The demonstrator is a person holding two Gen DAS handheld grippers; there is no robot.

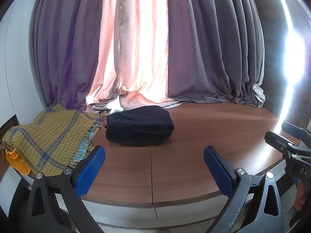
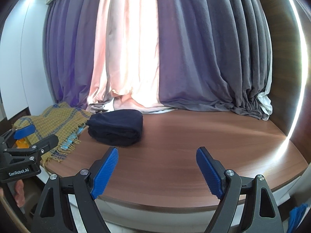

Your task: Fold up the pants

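White "GenRobot.AI" lettering marks the left gripper; both it and the right gripper gape wide, empty (pants folded beyond).

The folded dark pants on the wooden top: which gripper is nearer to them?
Left. The left gripper hangs open just in front of the folded dark pants. The right gripper is also open but sits further off to their right, and neither touches them.

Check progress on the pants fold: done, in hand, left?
Done: the dark pants lie as a compact folded bundle on the wooden surface, beside the plaid scarf. In hand: nothing; left gripper and right gripper are open and empty. Left: apparently nothing visible.
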